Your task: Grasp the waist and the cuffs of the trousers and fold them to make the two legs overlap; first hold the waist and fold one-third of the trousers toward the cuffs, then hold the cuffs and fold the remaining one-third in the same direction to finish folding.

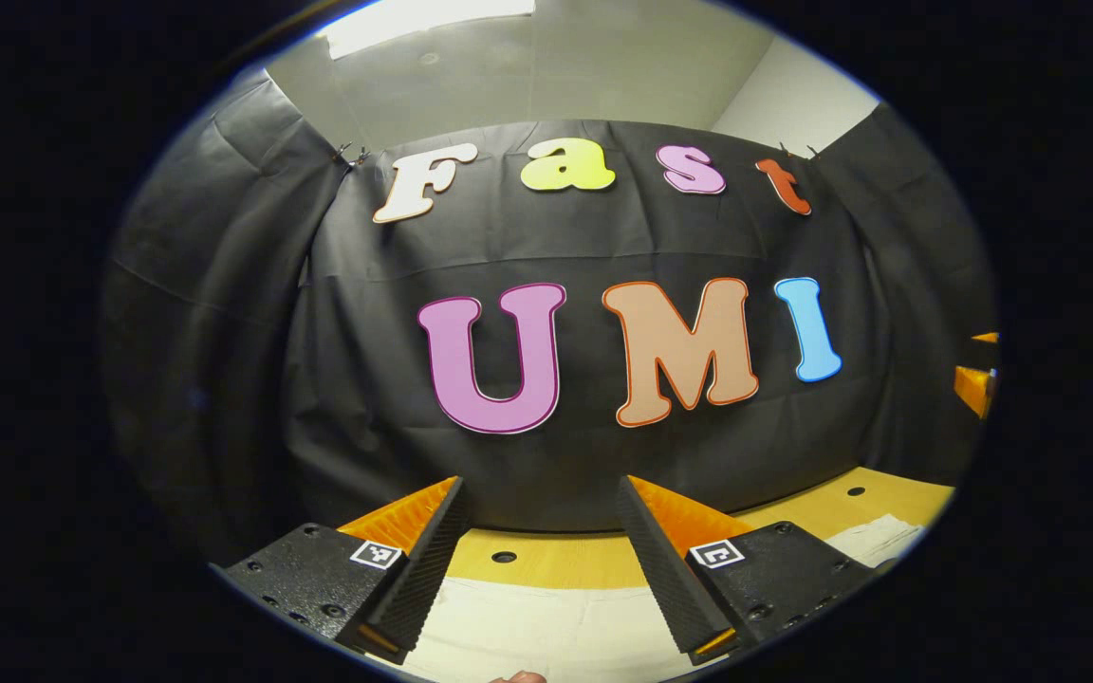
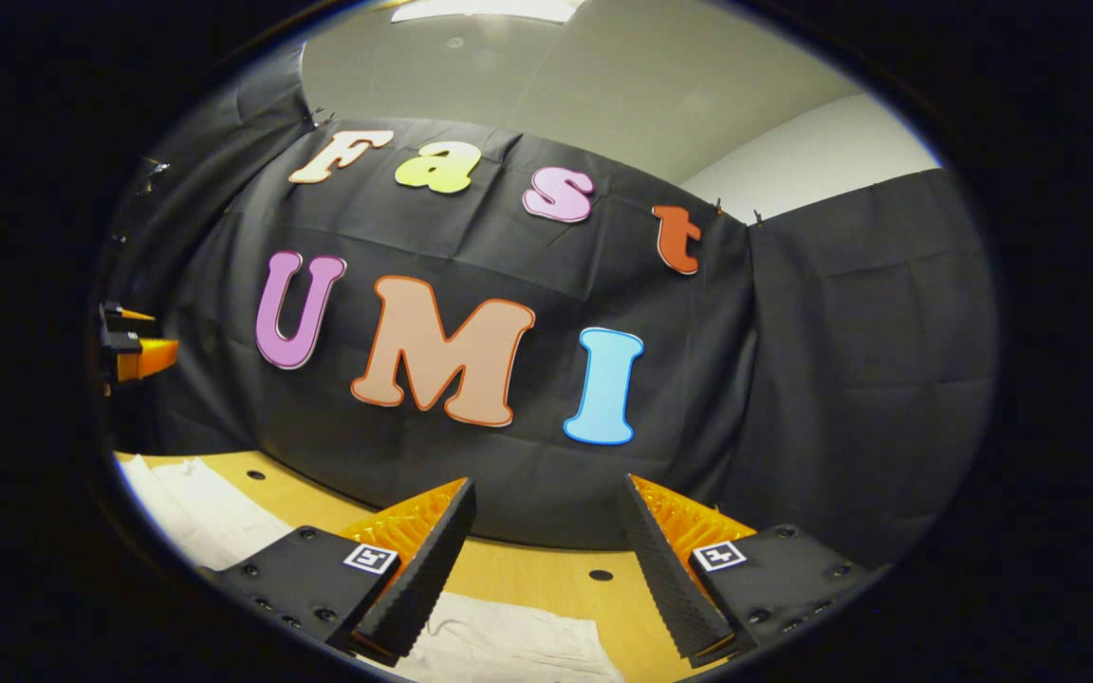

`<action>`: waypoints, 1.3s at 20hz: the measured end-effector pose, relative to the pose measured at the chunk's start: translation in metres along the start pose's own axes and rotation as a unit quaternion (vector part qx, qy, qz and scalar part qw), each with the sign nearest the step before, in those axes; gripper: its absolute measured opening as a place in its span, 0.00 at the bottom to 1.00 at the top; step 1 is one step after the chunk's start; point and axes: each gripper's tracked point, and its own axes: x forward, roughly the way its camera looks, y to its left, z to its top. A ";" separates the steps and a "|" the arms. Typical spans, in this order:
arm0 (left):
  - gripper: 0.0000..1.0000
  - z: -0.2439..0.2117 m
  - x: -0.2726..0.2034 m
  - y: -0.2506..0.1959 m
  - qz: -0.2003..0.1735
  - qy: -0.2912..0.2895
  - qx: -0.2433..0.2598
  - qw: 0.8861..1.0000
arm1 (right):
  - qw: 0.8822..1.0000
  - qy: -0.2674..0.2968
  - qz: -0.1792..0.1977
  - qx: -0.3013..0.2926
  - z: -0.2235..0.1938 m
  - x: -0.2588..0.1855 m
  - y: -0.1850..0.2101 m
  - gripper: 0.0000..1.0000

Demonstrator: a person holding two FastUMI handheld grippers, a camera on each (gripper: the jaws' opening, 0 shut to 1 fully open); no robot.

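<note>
At six o'clock below your left gripper [image 1: 539, 550] and right gripper [image 2: 546, 555], both spread wide and empty, the pale trousers [image 1: 546, 631] lie on the wooden table [image 1: 556, 560]. You've grasped nothing, so apparently every fold remains. The other gripper shows farther off at nine o'clock in the right gripper view.

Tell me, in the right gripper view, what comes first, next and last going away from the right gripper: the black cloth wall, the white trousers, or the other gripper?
1. The white trousers, lying on the wooden table just below and between the right gripper's open jaws.
2. The other gripper, off at the far left edge, above the table.
3. The black cloth wall, behind the table's far edge.
</note>
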 end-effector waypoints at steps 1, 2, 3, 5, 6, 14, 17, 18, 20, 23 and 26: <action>0.94 -0.002 0.000 -0.001 0.001 0.004 -0.001 1.000 | 1.000 0.005 0.001 -0.009 -0.004 -0.002 -0.005 0.97; 0.94 -0.004 0.000 -0.002 0.002 0.006 -0.001 1.000 | 1.000 0.008 0.004 -0.022 -0.008 -0.006 -0.010 0.96; 0.94 -0.005 0.001 -0.003 0.003 0.008 -0.001 1.000 | 0.999 0.011 0.009 -0.040 -0.014 -0.009 -0.013 0.97; 0.93 -0.006 0.002 -0.006 0.006 0.010 -0.001 1.000 | 0.997 0.024 0.021 -0.076 -0.029 -0.017 -0.021 0.98; 0.94 -0.007 0.001 -0.008 0.007 0.012 -0.001 1.000 | 0.995 0.031 0.027 -0.091 -0.037 -0.020 -0.023 0.97; 0.94 -0.016 -0.001 -0.021 0.009 0.023 0.007 1.000 | 0.963 0.086 0.106 -0.233 -0.113 -0.053 -0.032 0.97; 0.94 -0.019 -0.001 -0.021 0.011 0.025 0.008 1.000 | 0.947 0.113 0.132 -0.269 -0.146 -0.066 -0.035 0.97; 0.94 -0.019 0.000 -0.021 0.011 0.026 0.008 1.000 | 0.942 0.121 0.140 -0.279 -0.156 -0.069 -0.035 0.97; 0.94 -0.020 0.001 -0.023 0.011 0.027 0.011 1.000 | 0.933 0.138 0.156 -0.295 -0.178 -0.076 -0.034 0.97; 0.93 -0.021 0.001 -0.024 0.011 0.026 0.016 0.999 | 0.912 0.169 0.192 -0.320 -0.213 -0.092 -0.029 0.97; 0.94 -0.026 0.000 -0.024 0.013 0.031 0.016 0.999 | 0.894 0.196 0.228 -0.333 -0.242 -0.111 -0.025 0.98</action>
